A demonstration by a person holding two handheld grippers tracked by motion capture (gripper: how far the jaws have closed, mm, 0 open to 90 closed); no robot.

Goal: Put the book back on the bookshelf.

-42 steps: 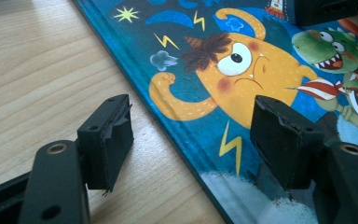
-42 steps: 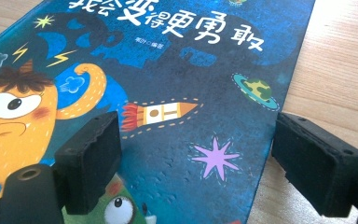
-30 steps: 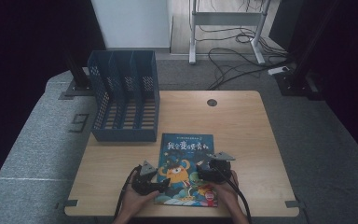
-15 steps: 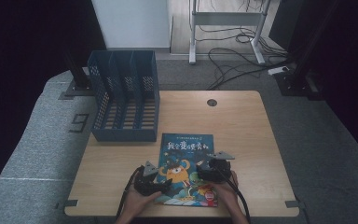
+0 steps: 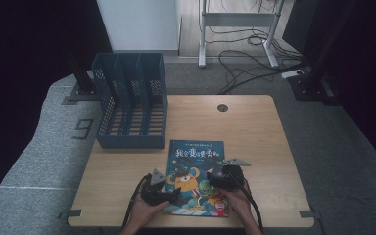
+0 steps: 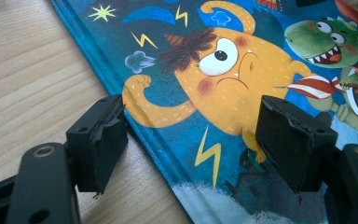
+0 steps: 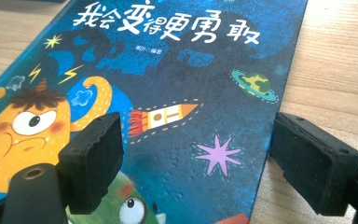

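Between the spread jaws of the left tool (image 6: pixel 191 140) lies the left edge of a flat, blue picture book with an orange one-eyed monster and green dinosaur on its cover (image 6: pixel 242 70), resting face up on the pale wooden tabletop (image 6: pixel 28 70); one jaw stands over the bare wood just outside the book's edge, the other over the cover itself, and neither jaw closes on anything. Across from it, the right tool (image 7: pixel 196 168) is likewise spread wide, one jaw above the cover near the monster, the other above the wood just past the book's right edge, with the little rocket and purple star of the cover between them. From the high view, the left tool (image 5: pixel 169 188) and the right tool (image 5: pixel 223 176) sit at the near half of the book (image 5: pixel 194 176), each held in a hand coming from the near edge of the tabletop (image 5: pixel 254 132). Well beyond the left tool stands a dark blue perforated plastic file rack with three slots (image 5: pixel 129 105), apart from the book's far corner.
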